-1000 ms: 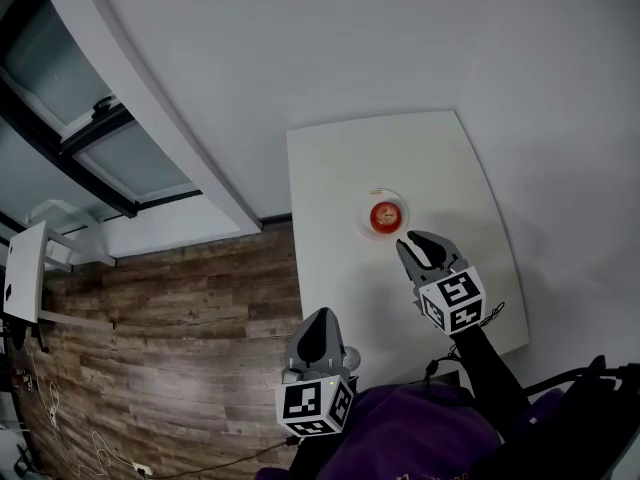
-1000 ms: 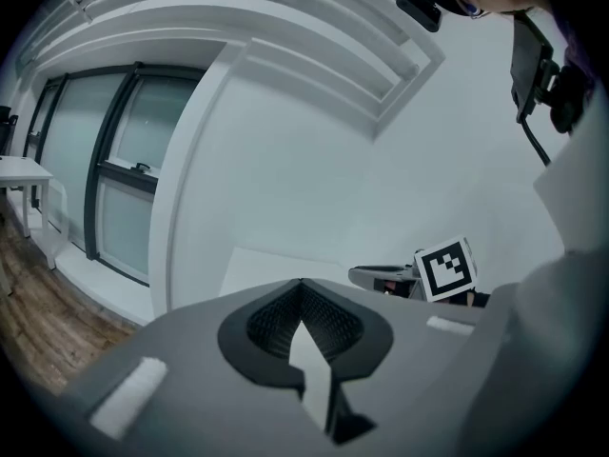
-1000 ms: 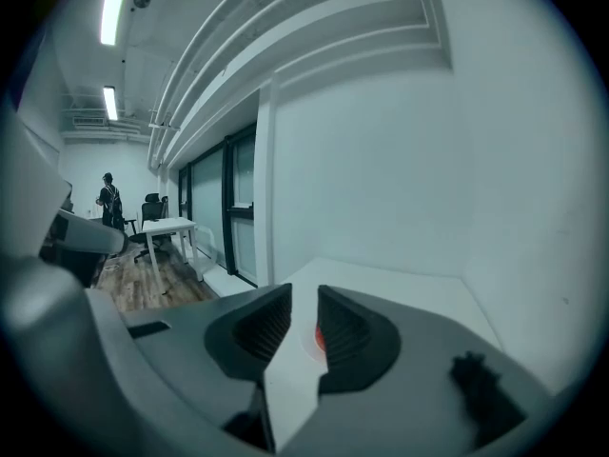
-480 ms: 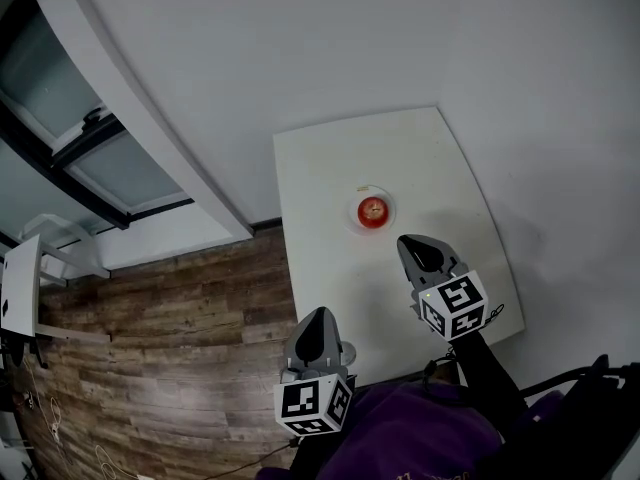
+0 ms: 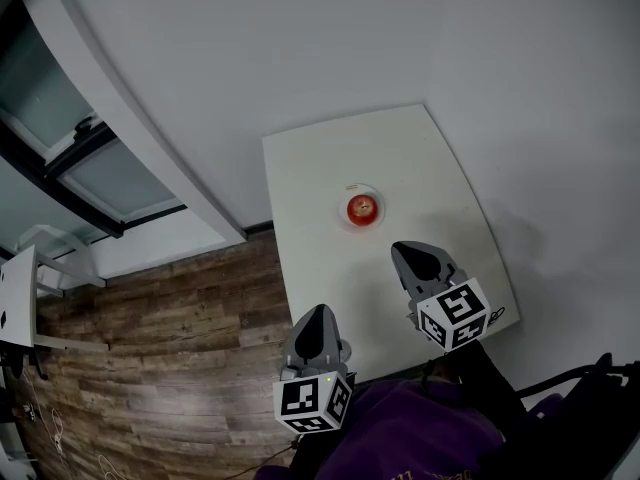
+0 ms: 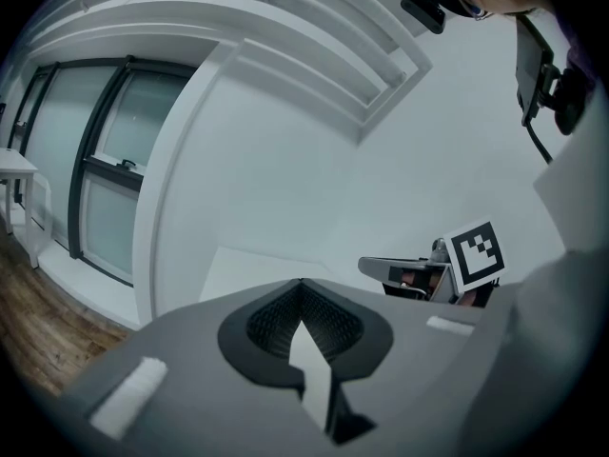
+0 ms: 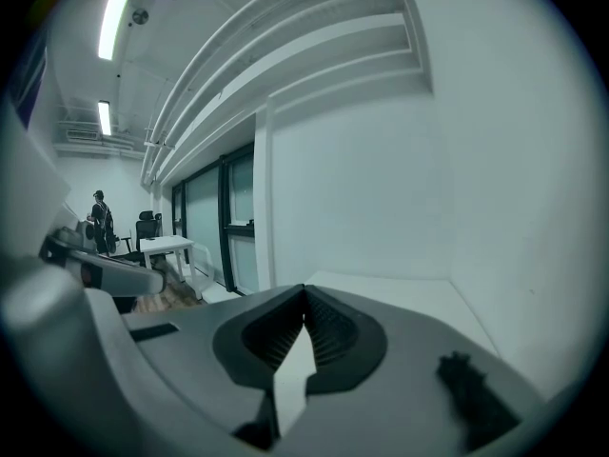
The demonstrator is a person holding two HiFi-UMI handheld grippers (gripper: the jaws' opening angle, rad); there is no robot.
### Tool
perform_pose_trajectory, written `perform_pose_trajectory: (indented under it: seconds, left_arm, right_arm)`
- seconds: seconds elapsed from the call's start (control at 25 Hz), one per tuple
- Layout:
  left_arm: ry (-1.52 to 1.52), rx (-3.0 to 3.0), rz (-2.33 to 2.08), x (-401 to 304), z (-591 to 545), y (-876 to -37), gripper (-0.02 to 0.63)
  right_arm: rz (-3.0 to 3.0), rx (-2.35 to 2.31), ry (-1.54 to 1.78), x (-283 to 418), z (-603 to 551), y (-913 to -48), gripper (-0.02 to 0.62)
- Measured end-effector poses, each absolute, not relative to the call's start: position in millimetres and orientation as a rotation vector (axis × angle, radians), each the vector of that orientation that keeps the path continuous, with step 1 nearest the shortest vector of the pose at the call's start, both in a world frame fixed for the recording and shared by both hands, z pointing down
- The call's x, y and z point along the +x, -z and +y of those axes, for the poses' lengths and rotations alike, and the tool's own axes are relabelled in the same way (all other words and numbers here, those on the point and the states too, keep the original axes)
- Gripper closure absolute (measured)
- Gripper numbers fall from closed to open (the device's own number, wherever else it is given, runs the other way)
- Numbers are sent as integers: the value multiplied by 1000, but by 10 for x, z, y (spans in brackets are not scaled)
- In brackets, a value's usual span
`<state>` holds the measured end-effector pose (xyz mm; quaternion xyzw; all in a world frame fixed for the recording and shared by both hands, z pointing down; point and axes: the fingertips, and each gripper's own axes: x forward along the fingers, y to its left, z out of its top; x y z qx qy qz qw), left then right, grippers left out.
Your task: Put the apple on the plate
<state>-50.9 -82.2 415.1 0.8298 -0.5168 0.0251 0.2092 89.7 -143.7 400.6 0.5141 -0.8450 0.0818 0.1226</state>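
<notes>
apple (image 5: 361,207) on plate (image 5: 343,214), prob centred; r gripper (image 5: 413,254) jaws closed, empty.

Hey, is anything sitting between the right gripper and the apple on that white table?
Nothing visible. Only bare table lies between the right gripper, shut and empty, and the apple, which sits on the plate.

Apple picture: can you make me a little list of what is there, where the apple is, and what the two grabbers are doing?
apple: red, sitting on the plate
plate: small, white, around the middle of the table
table: white, pushed against the wall
left gripper: shut, nothing in it, by the table's near corner
right gripper: shut, nothing in it, on the near side of the plate, not touching the apple
job: looks done
</notes>
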Motion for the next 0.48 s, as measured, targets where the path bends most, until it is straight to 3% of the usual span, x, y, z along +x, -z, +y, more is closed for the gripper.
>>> perform_pose_trajectory:
  seconds: [0.48]
  left_arm:
    - [-79,2335,-1407,-388,-769,-4136,598]
  right_arm:
    - [-2498,1457,-255,858,-1282,-4001,584]
